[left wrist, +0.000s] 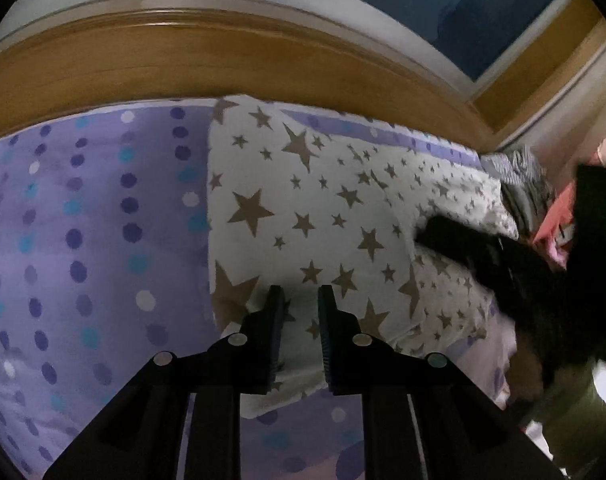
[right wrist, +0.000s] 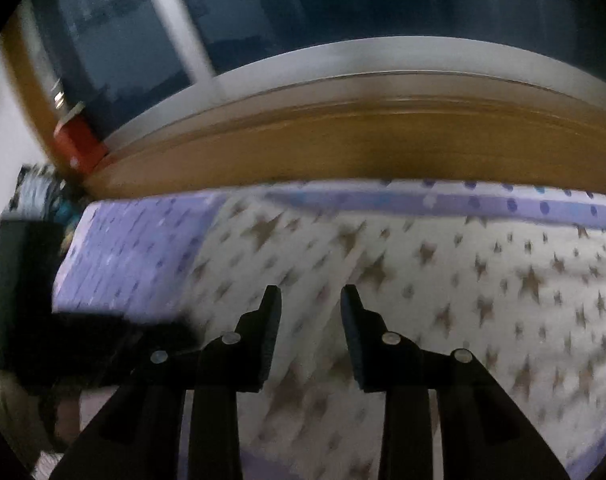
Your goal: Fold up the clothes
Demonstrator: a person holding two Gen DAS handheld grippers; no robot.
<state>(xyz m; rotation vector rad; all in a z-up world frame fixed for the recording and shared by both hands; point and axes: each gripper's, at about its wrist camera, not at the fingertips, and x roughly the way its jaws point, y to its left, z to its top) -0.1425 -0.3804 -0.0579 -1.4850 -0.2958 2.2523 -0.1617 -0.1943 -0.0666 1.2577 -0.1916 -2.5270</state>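
From the left wrist: left gripper [left wrist: 301,300] low over the near-left corner of a white star-printed garment [left wrist: 323,216], jaws set narrow, a pale fold of that cloth showing in the gap, though whether the pads actually press on it cannot be told. Garment spread flat across a purple dotted bedsheet [left wrist: 83,220], its left edge running straight from near to far, its far edge close to a wooden headboard [left wrist: 223,60]. Beyond the headboard, a dark window [left wrist: 443,12]. On the right, right gripper [left wrist: 427,232] seen blurred and dark, reaching in over the garment's right part. Far right, a heap of striped and pink clothes [left wrist: 531,188] just past the garment's edge. From the right wrist: right gripper [right wrist: 311,300] above the same star-printed garment [right wrist: 463,280], jaws moderately apart with nothing between them, only cloth seen below the gap. Whole view smeared by motion. Bedsheet [right wrist: 135,256] bare to the left, headboard [right wrist: 343,140] across the far side, window [right wrist: 343,0] above it. Left gripper [right wrist: 103,332] a dark blur at the near left.
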